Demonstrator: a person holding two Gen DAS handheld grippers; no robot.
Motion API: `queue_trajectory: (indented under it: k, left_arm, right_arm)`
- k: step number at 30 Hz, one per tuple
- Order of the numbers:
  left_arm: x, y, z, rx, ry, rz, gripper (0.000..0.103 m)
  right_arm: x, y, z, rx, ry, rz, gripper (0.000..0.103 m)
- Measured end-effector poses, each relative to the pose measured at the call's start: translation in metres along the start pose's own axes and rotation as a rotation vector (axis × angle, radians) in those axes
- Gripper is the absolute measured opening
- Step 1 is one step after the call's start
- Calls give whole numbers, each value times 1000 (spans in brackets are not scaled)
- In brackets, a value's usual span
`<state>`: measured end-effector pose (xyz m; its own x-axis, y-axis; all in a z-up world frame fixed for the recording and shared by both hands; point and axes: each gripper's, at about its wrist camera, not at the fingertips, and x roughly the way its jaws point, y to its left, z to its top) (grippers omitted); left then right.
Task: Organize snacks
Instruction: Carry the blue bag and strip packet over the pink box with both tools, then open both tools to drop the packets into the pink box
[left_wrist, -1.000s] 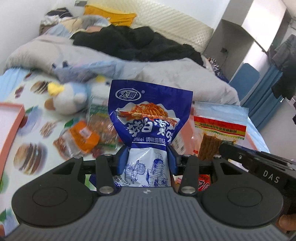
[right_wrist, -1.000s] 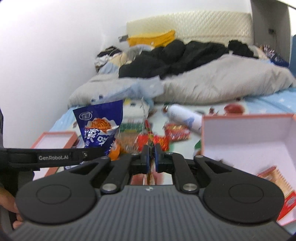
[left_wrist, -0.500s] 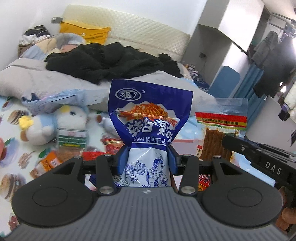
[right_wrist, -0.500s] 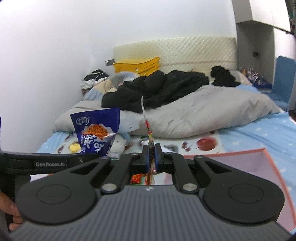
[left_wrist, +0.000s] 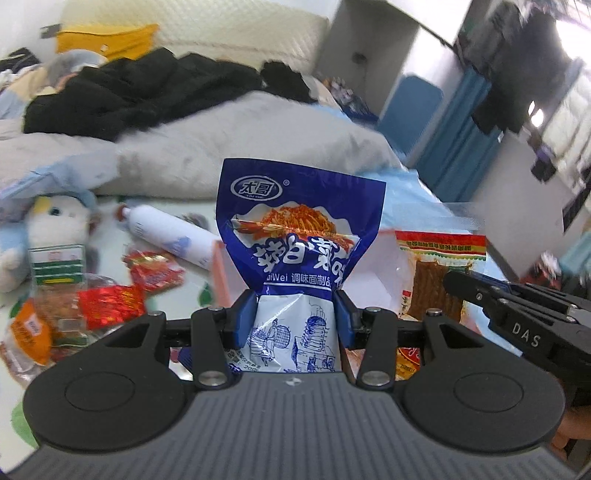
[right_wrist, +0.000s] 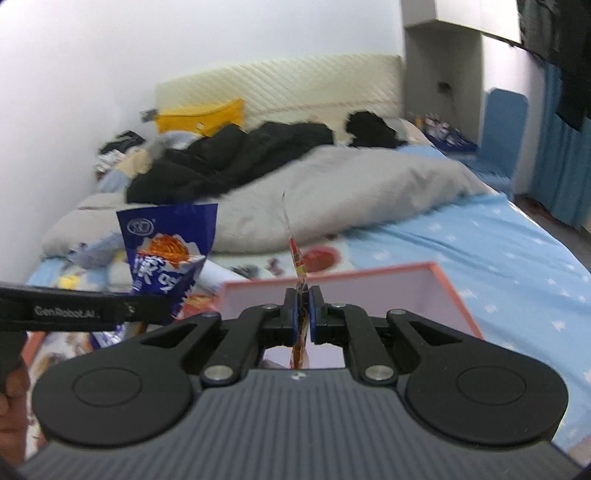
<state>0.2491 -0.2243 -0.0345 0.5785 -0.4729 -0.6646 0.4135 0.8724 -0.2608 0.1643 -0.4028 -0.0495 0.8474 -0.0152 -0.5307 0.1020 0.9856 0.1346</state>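
Left wrist: left gripper (left_wrist: 297, 310) clamps blue packet (left_wrist: 299, 236) | right gripper (right_wrist: 303, 310) clamps red-strip packet (right_wrist: 300, 266)

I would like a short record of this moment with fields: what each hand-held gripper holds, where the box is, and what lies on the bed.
left hand-held gripper: shut on blue snack bag, held upright
right hand-held gripper: shut on clear spicy-strip packet, seen edge-on in its own view
pink box: open, on the bed just ahead of the right hand-held gripper
loose on bed: red snack packets, white bottle, plush toy
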Motion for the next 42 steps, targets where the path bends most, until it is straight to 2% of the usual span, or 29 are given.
queue_trajectory:
  k: [4,11,19,21,23,24,25,27,33,42]
  left_arm:
    - [32,-23,-7,37,53,-8,51]
    - [83,-36,-23,86,154,10,52]
    - [104,-32,-29,88,201,36,52]
    - [105,-33,-28,102,207,40,61]
    - [102,-34,-27,97,203,39,69]
    - [98,-34,-26,92,195,40,71]
    - [95,-34,-25,89,187,38,71]
    - [88,-32,-23,85,171,32,71]
    - [54,-29,-10,78,103,25,71]
    - [-19,-19,8,79,-35,25,71]
  right_arm:
    - [13,-17,-15,3,48,-2,9]
    - [42,-37,-46,69,125,-1,9]
    - [59,-50,-62,105,160,26,10]
    - [60,-51,-61,112,160,27,11]
    - [60,-53,-60,122,165,27,12]
    - [60,-54,-59,128,169,23,17]
    - [58,-55,-58,135,165,24,39]
    - [54,-55,-57,141,142,24,59]
    - [32,-49,-41,138,81,35,57]
    - [-10,-24,-5,120,-35,79,57]
